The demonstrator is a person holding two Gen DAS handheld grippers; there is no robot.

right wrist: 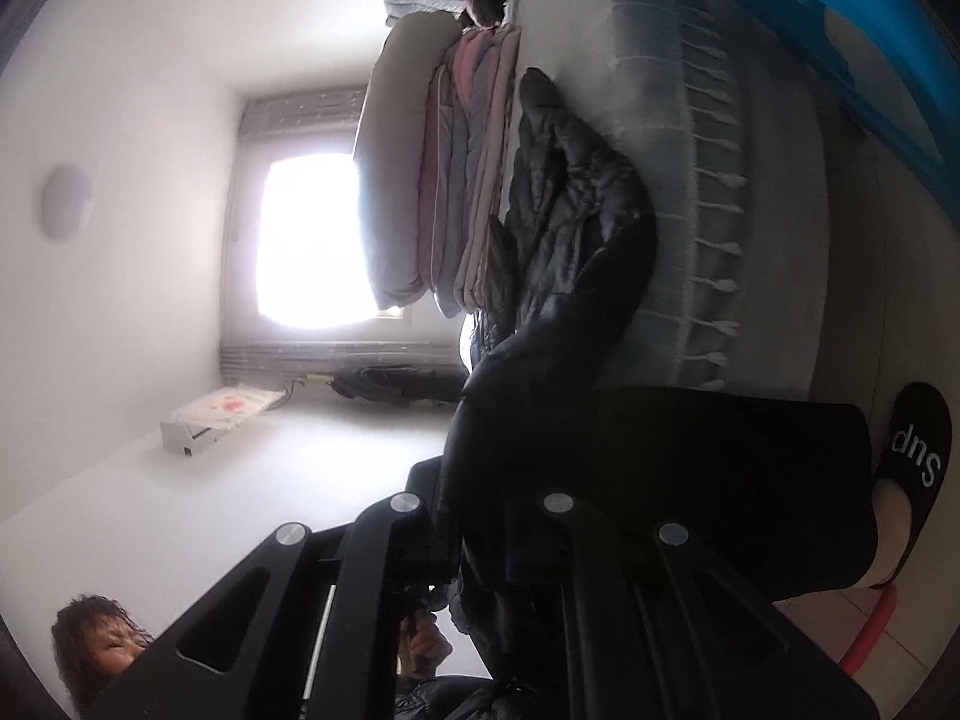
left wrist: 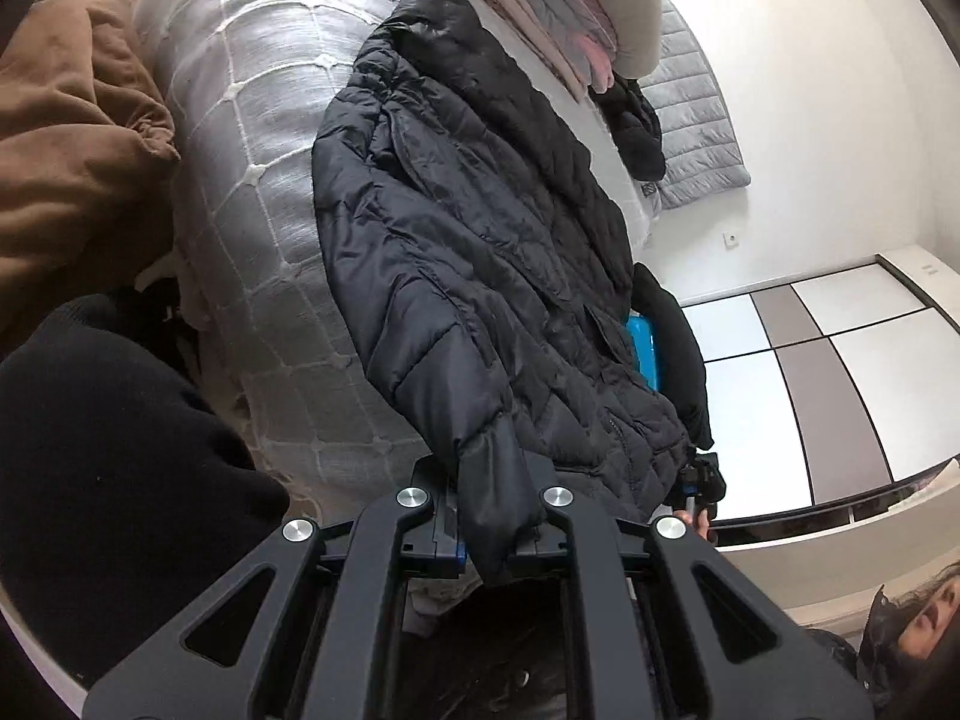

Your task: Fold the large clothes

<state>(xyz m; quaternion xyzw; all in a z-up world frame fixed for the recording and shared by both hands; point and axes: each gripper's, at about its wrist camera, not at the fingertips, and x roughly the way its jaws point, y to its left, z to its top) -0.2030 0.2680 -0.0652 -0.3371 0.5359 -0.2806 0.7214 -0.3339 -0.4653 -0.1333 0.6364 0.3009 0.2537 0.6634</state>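
Two grippers: each clamps a piece of the same black puffer jacket (left wrist: pixel 480 228).
Left gripper (left wrist: pixel 489 516): jaws closed on a sleeve end of the jacket; the cuff is bunched between the fingers and pokes back toward the camera.
Right gripper (right wrist: pixel 480 516): jaws closed on dark jacket fabric at its near edge; which part of the garment cannot be told.
Jacket, place: spread over the grey-white bedspread (left wrist: pixel 252 138), with its near end hanging off the bed edge toward the grippers.
Jacket, long axis: in the left wrist view it runs from the gripper away and slightly left, up to its far end near the stack of folded bedding (left wrist: pixel 540 6).
Jacket, surface: quilted, creased, lying mostly flat.
Bedding stack, right wrist view: pink and grey layers (right wrist: pixel 456 180) just beside the jacket's far end.
Brown garment (left wrist: pixel 66 138): heaped on the bed, well apart from the jacket.
Blue bin (left wrist: pixel 642 354): beside the bed, partly hidden by the jacket.
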